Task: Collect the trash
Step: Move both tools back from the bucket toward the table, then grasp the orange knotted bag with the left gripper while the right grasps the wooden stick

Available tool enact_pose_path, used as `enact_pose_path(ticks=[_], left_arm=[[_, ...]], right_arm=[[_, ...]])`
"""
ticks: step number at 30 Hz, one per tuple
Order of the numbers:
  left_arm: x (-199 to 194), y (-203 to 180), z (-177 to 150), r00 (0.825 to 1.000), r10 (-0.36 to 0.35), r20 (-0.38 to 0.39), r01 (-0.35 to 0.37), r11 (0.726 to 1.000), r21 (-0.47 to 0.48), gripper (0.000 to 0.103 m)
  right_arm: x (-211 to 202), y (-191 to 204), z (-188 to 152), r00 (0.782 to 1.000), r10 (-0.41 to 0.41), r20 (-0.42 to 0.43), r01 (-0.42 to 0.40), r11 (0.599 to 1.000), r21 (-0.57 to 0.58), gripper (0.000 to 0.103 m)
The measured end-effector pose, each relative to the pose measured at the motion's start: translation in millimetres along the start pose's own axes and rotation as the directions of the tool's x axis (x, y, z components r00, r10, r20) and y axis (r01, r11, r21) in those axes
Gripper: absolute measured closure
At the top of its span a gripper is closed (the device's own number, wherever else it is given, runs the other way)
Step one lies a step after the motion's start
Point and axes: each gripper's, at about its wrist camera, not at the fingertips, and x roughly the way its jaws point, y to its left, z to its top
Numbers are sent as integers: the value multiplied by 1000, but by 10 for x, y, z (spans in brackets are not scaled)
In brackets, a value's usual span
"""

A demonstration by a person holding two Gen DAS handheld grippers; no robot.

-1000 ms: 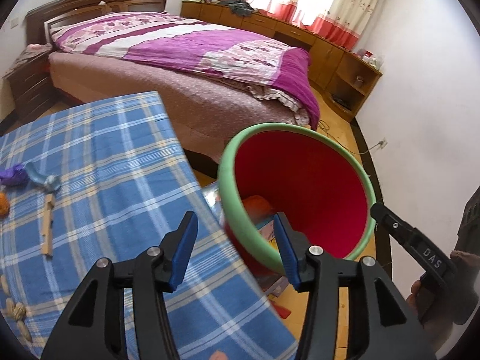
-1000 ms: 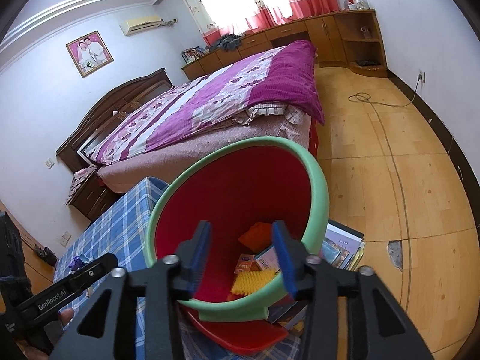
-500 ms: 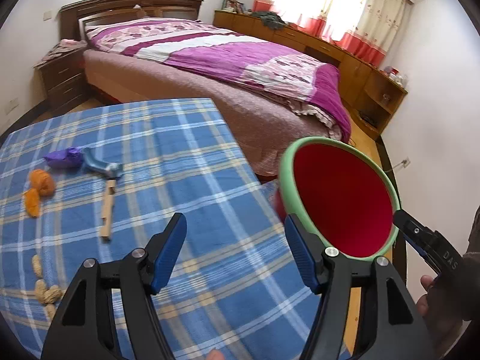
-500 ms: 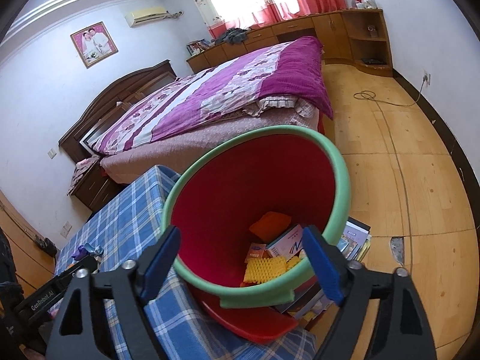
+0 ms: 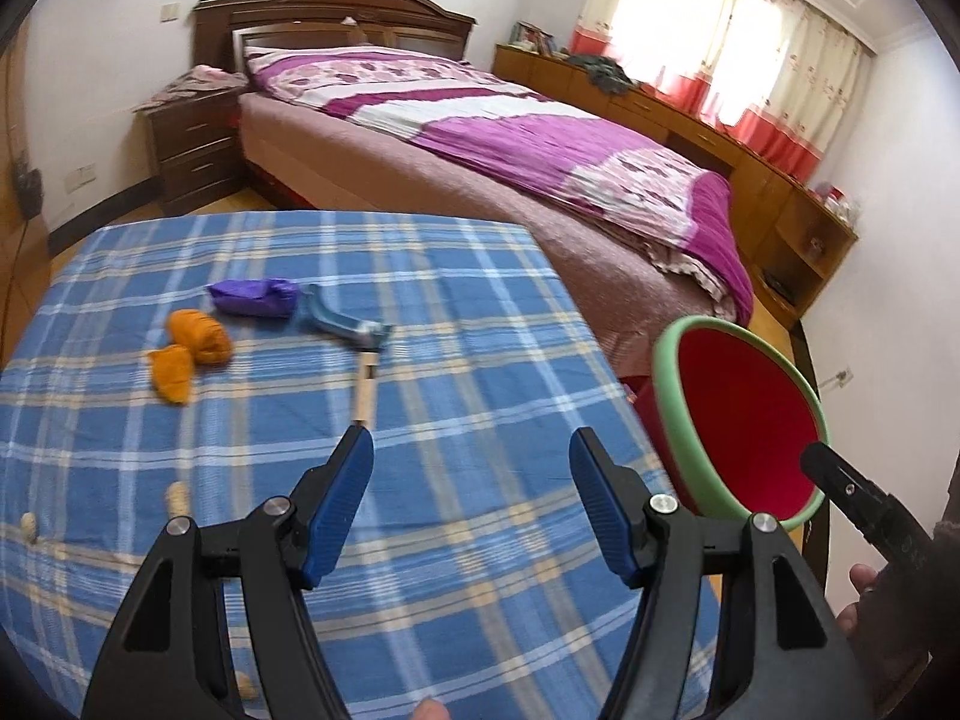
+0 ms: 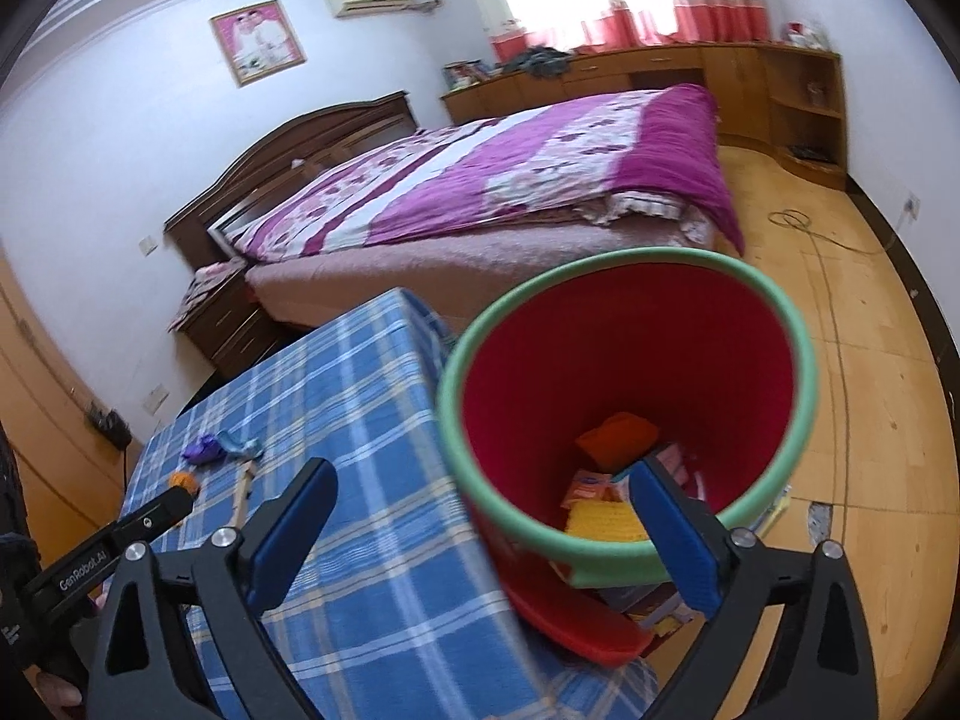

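— Where are the two grippers?

— The left gripper [image 5: 471, 483] hangs over the blue checked cloth [image 5: 456, 552], jaws wide apart and holding nothing. A wooden stick [image 5: 363, 393] lies just past its left jaw.

— And the other?

— The right gripper [image 6: 480, 525] is spread wide too. The red bin [image 6: 630, 360] with trash inside sits by its right jaw.

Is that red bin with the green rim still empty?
No. The red bin already holds an orange piece and yellow foam netting at its bottom.
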Motion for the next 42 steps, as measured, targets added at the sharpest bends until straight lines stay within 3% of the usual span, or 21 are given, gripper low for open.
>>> enact_pose_path(ticks=[12, 24, 36, 38, 42], left_arm=[[-89, 557, 22, 995, 95, 15, -94, 993, -66, 35], [24, 1024, 202, 986, 166, 4, -165, 984, -69, 35], [338, 1284, 374, 978, 203, -40, -204, 978, -50, 34], [397, 1303, 390, 977, 206, -47, -209, 977, -47, 27], [513, 1330, 429, 976, 211, -55, -213, 976, -40, 26]], right_arm=[[291, 607, -1, 997, 65, -43, -67, 996, -60, 0], [638, 1069, 4, 991, 93, -100, -106, 986, -129, 0], [1001, 1306, 30, 985, 97, -145, -120, 980, -159, 0], [1059, 1315, 42, 984, 93, -153, -117, 980, -159, 0], [1199, 1313, 61, 980, 98, -175, -125, 981, -150, 0]])
